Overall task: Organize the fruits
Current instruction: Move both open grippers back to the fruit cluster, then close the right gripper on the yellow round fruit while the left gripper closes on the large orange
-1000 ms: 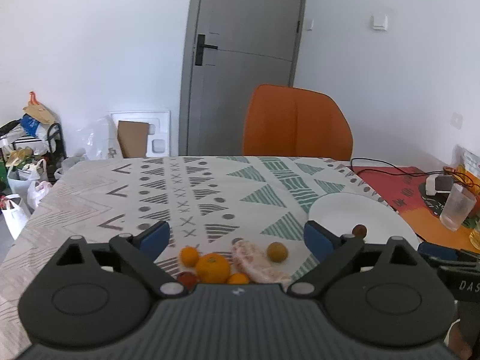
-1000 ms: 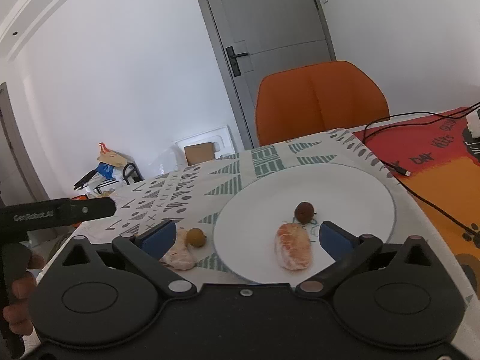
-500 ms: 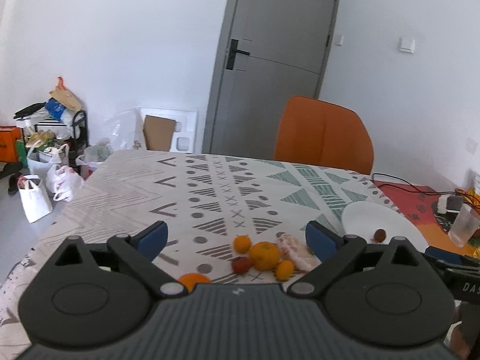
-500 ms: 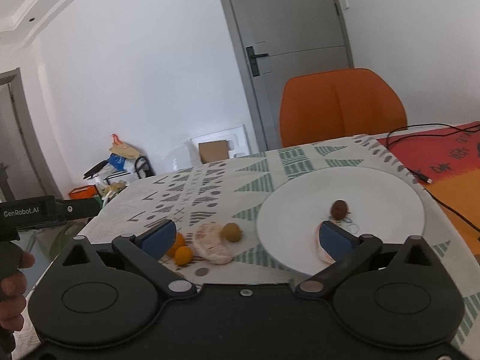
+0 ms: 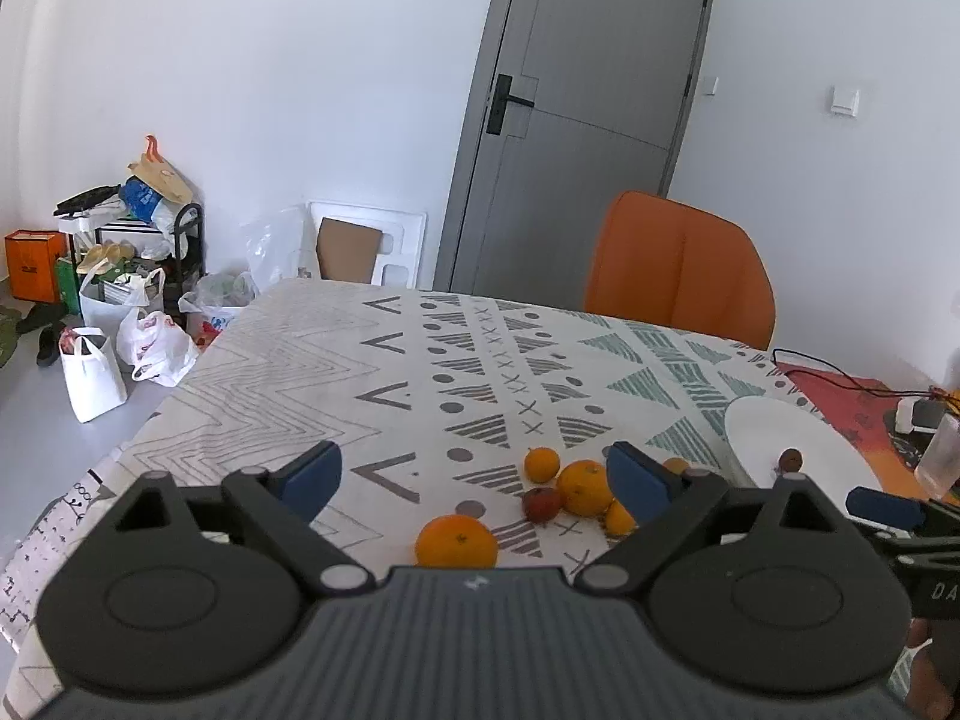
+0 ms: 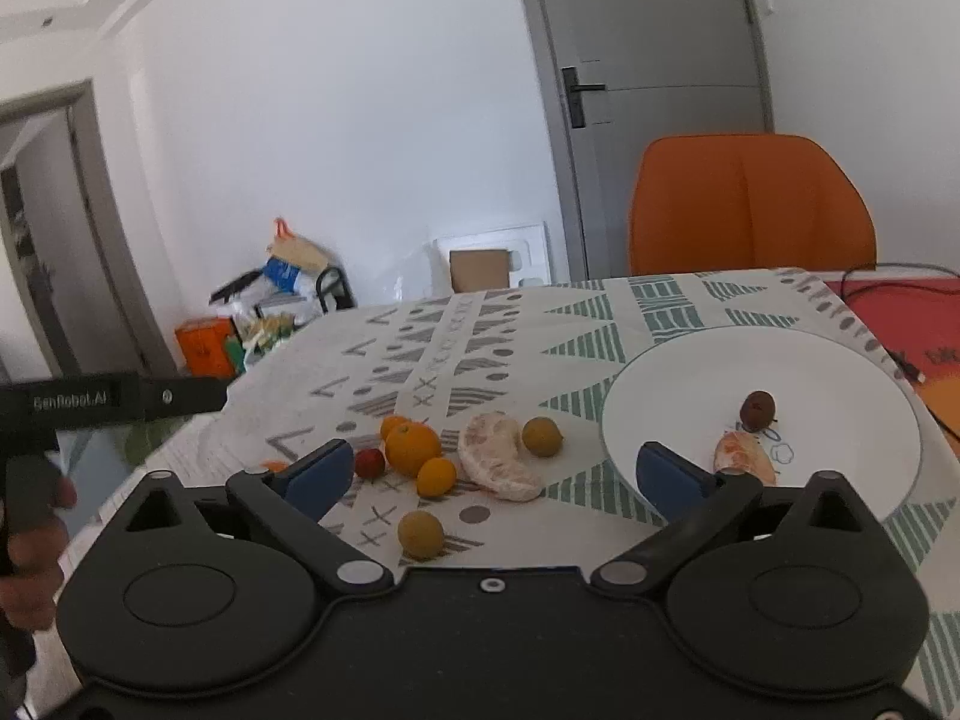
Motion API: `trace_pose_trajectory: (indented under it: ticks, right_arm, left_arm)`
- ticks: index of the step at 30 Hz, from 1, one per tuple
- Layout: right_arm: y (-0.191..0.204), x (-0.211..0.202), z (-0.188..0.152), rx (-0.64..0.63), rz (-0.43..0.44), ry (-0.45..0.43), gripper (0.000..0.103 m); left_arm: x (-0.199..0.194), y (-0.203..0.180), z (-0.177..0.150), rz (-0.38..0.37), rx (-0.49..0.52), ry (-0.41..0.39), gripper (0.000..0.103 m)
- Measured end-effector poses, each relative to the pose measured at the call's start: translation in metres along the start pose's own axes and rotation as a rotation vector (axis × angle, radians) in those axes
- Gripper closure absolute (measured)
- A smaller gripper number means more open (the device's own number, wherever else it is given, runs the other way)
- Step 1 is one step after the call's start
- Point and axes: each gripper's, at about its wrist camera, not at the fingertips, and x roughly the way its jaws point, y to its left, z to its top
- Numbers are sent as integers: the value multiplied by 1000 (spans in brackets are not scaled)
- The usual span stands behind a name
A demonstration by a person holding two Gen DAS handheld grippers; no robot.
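A cluster of fruit lies on the patterned tablecloth [image 5: 372, 360]: a big orange [image 6: 412, 447], small oranges [image 6: 437, 476], a red fruit [image 6: 369, 463], a peeled citrus [image 6: 501, 462], a yellow-green fruit [image 6: 542, 436] and a yellow one [image 6: 421, 534]. To the right, the white plate [image 6: 840, 384] holds a brown fruit [image 6: 758, 409] and a peeled piece [image 6: 744, 459]. My right gripper [image 6: 492, 474] hovers before the cluster, jaws wide but closing, nothing gripped. My left gripper [image 5: 474, 477] is open over an orange [image 5: 457, 540]; nothing is between its pads.
An orange chair [image 6: 750, 204] stands at the table's far side before a grey door [image 5: 588, 120]. A red mat [image 5: 840, 396] with cables and a clear cup [image 5: 942, 450] lie right of the plate. Bags [image 5: 96, 372] crowd the floor left of the table.
Both views have swung left: the plate has slid toward the right edge and more of the fruit cluster has come into view. Neither gripper has taken anything.
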Motion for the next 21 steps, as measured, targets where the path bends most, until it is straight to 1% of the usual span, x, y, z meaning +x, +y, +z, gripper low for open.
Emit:
trace_pose_trajectory:
  ticks: [4, 6, 10, 12, 14, 21]
  right_arm:
    - [2, 9, -1, 12, 19, 48, 15]
    - [5, 14, -2, 4, 19, 65, 17]
    - [12, 24, -4, -4, 35, 86, 17]
    - [16, 29, -6, -12, 41, 99, 21]
    - [19, 36, -9, -13, 47, 119, 26]
    - [31, 53, -16, -32, 71, 161, 28]
  left_arm:
    - [2, 5, -7, -19, -4, 3, 11]
    - [5, 8, -10, -25, -9, 13, 14]
    - [13, 16, -16, -29, -23, 43, 20]
    - [15, 20, -20, -29, -28, 49, 22]
    - [17, 24, -22, -26, -30, 58, 23]
    - [25, 33, -31, -34, -44, 85, 28]
